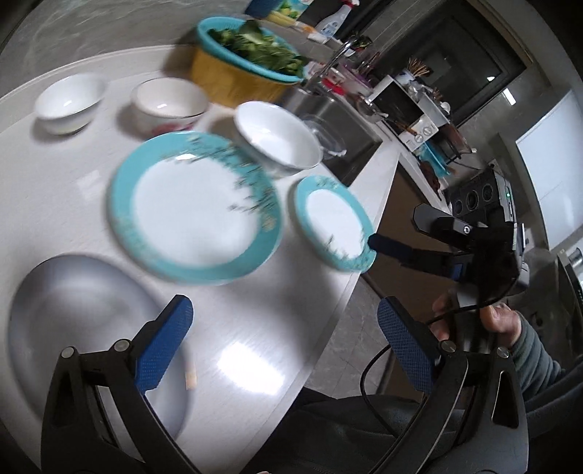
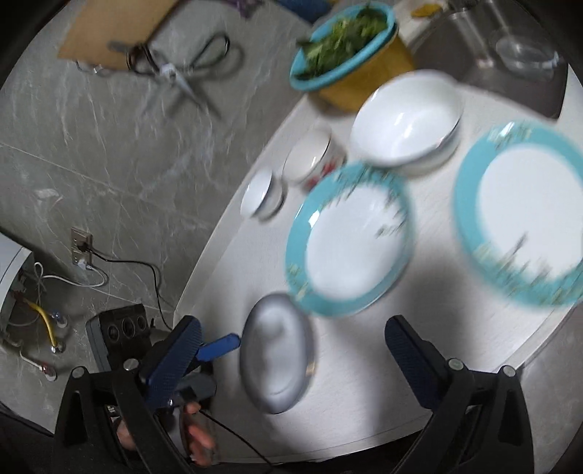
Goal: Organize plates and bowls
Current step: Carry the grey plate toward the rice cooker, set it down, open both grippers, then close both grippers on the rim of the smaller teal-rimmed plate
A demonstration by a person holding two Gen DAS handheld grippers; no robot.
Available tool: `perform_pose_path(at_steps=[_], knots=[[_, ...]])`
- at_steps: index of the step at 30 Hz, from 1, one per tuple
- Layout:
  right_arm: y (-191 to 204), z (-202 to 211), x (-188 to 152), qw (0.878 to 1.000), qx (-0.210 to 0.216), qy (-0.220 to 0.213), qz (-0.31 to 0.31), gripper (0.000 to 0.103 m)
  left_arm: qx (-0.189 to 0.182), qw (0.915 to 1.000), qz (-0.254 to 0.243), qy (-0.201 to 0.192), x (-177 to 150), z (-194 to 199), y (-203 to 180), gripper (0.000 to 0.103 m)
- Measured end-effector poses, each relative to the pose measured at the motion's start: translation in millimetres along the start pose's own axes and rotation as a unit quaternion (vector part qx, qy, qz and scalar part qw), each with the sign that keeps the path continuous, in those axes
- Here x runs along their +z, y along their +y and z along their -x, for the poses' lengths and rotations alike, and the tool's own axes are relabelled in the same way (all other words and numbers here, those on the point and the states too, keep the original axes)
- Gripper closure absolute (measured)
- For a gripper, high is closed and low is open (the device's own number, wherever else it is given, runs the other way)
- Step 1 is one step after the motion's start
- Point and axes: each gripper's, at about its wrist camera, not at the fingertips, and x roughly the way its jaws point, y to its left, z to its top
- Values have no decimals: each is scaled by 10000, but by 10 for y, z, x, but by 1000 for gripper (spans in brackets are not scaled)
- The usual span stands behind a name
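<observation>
On the white counter lie a large teal-rimmed plate, a smaller teal-rimmed plate at the counter's edge, a silver metal plate, a large white bowl, a red-patterned bowl and a small white bowl. My left gripper is open and empty above the counter's near edge, beside the metal plate. My right gripper is open and empty over the metal plate. In the right wrist view the two teal plates and the large bowl lie ahead.
A yellow basin with a teal colander of greens stands behind the bowls. A steel sink with a glass bowl is at the counter's far right. Scissors and a cutting board hang on the wall.
</observation>
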Motion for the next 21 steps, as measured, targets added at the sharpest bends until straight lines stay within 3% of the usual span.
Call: perform_pose_path(at_steps=[4,8,10,12,15,17,21], knots=[[-453,339,294,9980,53,-158,608,0,287,9989,147,-343,104,-429,-426,0],[-1064,565,633,9943,57,218,1041,0,891,9933,716,-174,201,-1096,-759,0],[-1335,580,800,9942,-19,648,860,0,1066,9907,840,-22,183,-1331,-884,0],[-1564,641,904,9945,4,791,681,0,1273,9880,846,243,189,-1572,-1026,0],[-1944,685,1068,9945,-127,958,409,3,1513,9816,1138,263,249,-1786,-1069,0],[-2107,664,1105,9938,-97,1066,317,21,1690,9767,1305,236,251,-1868,-1038,0],[-2249,539,1122,9880,-63,1419,598,39,1747,9705,1652,205,210,-2060,-921,1]])
